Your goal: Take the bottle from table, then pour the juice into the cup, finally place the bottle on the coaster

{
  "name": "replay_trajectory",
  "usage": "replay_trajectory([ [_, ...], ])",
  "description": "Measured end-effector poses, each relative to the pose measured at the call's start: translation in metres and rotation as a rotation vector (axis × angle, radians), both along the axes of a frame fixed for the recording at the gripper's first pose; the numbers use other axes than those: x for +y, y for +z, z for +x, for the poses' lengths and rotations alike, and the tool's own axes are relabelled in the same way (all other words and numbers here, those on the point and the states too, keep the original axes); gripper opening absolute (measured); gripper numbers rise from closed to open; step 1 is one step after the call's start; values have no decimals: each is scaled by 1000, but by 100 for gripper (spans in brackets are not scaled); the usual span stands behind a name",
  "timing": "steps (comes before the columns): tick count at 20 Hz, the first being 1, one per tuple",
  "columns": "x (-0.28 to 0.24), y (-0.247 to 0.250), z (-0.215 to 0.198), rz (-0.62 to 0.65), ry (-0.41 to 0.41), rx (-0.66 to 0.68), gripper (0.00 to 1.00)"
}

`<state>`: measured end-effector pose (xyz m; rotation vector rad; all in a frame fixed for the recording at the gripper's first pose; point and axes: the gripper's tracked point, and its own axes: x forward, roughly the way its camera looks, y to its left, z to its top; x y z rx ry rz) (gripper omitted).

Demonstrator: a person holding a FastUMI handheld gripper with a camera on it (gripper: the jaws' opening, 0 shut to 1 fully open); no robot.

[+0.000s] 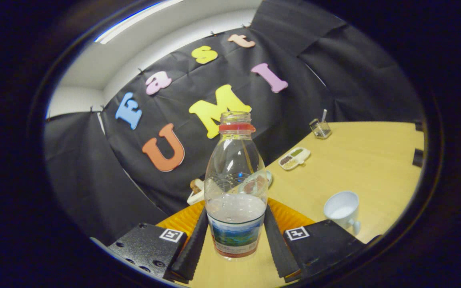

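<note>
Bottle (235,188), open-topped w/ red neck ring, partly full, stands upright btwn the gripper (235,244) fingers, both pressed on its labelled lower part, over an orange coaster (290,218) on the table (358,164), w/ white cup (341,211) nearby to the side.

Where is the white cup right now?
In the gripper view the white cup stands on the wooden table, off to the right of the bottle that the gripper holds between its fingers.

One bottle (235,188), one cup (342,211), one coaster (290,218), one gripper (235,244), two dishes
</note>
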<state>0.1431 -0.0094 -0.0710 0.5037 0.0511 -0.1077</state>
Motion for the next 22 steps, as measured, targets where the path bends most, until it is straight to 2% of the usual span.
replay_trajectory([
  [4, -8, 23, 9, -168, -17, -48, 78],
  [6, -10, 34, 15, -223, -3, -86, 78],
  [10, -28, 34, 34, -307, -34, -123, 79],
  [14, -42, 9, 69, -348, -49, -85, 79],
  [18, -60, -24, 97, -353, -105, -60, 79],
  [22, -59, -66, 127, -367, -86, -28, 80],
])
